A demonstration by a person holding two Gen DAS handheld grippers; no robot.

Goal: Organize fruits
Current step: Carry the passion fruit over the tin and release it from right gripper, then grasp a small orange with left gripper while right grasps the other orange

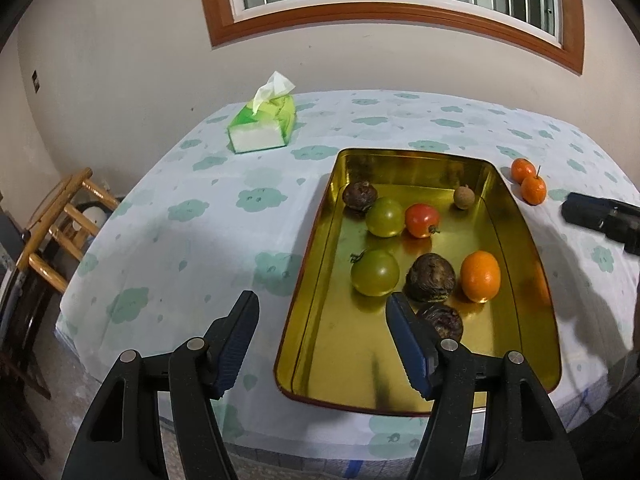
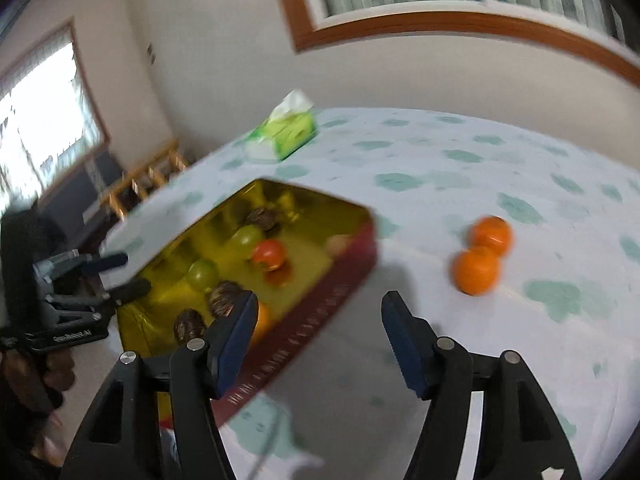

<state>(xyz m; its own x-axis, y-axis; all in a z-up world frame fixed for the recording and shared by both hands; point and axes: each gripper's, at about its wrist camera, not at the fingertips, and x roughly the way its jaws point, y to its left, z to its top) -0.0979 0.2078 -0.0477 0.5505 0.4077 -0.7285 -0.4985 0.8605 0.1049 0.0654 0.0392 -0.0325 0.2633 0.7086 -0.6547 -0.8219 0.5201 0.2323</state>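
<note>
A gold-lined tin tray (image 1: 320, 344) with red outer walls (image 2: 320, 312) lies on the table and holds several fruits: two green tomatoes (image 1: 375, 273), a red tomato (image 1: 421, 220), an orange (image 1: 480, 276), three dark brown fruits (image 1: 431, 278) and a small longan (image 1: 464, 197). Two small oranges (image 1: 529, 182) lie on the cloth right of the tray, also in the right wrist view (image 2: 482, 258). My left gripper (image 1: 320, 340) is open and empty over the tray's near left corner. My right gripper (image 2: 316, 344) is open and empty, right of the tray, near the two oranges.
A green tissue pack (image 1: 264, 128) sits at the table's far left. The table has a white cloth with green cloud print (image 1: 180, 220). A wooden stool (image 1: 60, 220) stands left of the table. A wall with a window is behind.
</note>
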